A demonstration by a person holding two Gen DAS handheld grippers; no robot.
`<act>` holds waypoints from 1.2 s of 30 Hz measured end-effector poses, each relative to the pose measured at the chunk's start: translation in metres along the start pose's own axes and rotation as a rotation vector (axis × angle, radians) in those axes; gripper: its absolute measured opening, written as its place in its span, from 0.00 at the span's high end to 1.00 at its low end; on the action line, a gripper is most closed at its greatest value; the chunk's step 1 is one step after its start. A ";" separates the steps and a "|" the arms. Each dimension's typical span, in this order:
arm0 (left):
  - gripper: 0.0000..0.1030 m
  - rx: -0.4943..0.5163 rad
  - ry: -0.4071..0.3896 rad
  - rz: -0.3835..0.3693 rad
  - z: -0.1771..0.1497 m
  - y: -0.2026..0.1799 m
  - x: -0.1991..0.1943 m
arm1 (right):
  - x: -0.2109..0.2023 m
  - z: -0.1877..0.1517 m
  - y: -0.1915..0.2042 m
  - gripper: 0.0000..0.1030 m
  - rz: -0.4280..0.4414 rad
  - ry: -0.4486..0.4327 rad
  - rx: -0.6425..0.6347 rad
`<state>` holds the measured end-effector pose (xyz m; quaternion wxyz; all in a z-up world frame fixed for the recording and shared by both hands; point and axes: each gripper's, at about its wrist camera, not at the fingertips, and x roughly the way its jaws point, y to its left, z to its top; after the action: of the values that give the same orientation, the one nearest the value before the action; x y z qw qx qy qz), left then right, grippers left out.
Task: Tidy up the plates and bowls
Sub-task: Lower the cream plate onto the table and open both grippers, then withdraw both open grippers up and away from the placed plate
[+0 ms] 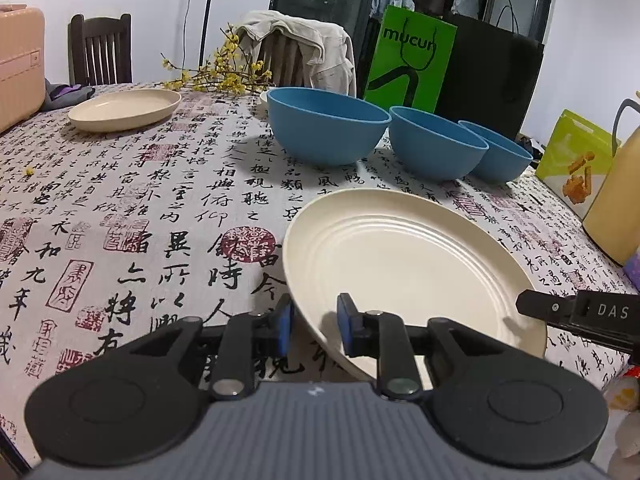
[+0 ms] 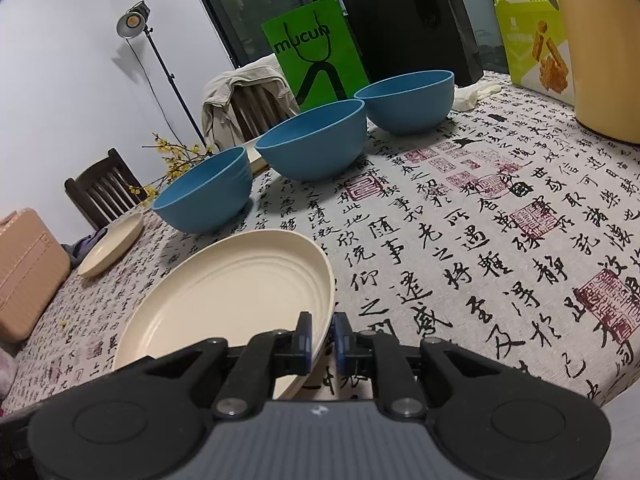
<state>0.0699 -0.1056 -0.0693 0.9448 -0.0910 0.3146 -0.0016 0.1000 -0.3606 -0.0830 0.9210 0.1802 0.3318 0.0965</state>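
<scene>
A large cream plate (image 1: 400, 264) (image 2: 224, 292) lies near the table's front edge. My left gripper (image 1: 315, 326) straddles its near-left rim, jaws apart; the left pad is at the rim and the right pad stands clear inside the plate. My right gripper (image 2: 322, 338) straddles the opposite rim with a narrow gap, not visibly pressing; one of its fingers (image 1: 560, 312) shows in the left wrist view. Behind stand three blue bowls in a row (image 1: 326, 128) (image 1: 436, 146) (image 1: 500, 156). A second cream plate (image 1: 124, 109) (image 2: 112, 250) sits at the far left.
A pink case (image 1: 18, 64) stands at the left edge, a yellow jug (image 1: 616, 200) at the right. Green and black bags (image 1: 412, 60) line the back, with yellow flower twigs (image 1: 224, 72) and a small white dish (image 1: 264, 100) behind the bowls. Chairs stand beyond the table.
</scene>
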 end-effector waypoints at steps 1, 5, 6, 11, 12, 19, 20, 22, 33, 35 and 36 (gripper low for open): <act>0.62 0.001 -0.013 0.007 0.000 0.000 -0.002 | -0.001 0.000 0.000 0.80 -0.013 -0.009 -0.008; 0.52 0.008 -0.062 0.031 -0.001 0.004 -0.012 | -0.010 0.000 0.000 0.62 -0.009 -0.056 -0.032; 0.43 0.004 -0.074 0.032 -0.001 0.006 -0.015 | -0.012 0.000 0.000 0.54 -0.007 -0.066 -0.038; 0.12 0.001 -0.136 0.042 -0.003 0.012 -0.036 | -0.023 -0.002 0.005 0.36 -0.007 -0.102 -0.071; 0.06 0.007 -0.144 0.036 -0.003 0.012 -0.039 | -0.025 -0.004 0.007 0.29 -0.007 -0.108 -0.083; 0.00 0.027 -0.254 0.049 -0.012 0.020 -0.074 | -0.054 -0.018 0.025 0.00 0.011 -0.190 -0.194; 0.00 0.029 -0.262 0.049 -0.013 0.022 -0.078 | -0.059 -0.020 0.028 0.00 0.016 -0.200 -0.208; 0.00 0.023 -0.272 0.048 -0.015 0.027 -0.085 | -0.068 -0.023 0.031 0.00 0.035 -0.217 -0.229; 0.00 0.019 -0.288 0.079 -0.026 0.058 -0.115 | -0.096 -0.036 0.041 0.00 0.075 -0.243 -0.289; 0.00 0.030 -0.301 0.080 -0.029 0.061 -0.121 | -0.099 -0.038 0.041 0.00 0.071 -0.250 -0.296; 0.00 0.034 -0.306 0.082 -0.030 0.062 -0.123 | -0.100 -0.038 0.042 0.00 0.074 -0.251 -0.296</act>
<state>-0.0500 -0.0424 -0.0307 0.9824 -0.0610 0.1705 0.0456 -0.0030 -0.3420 -0.0363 0.9674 0.0653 0.1895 0.1547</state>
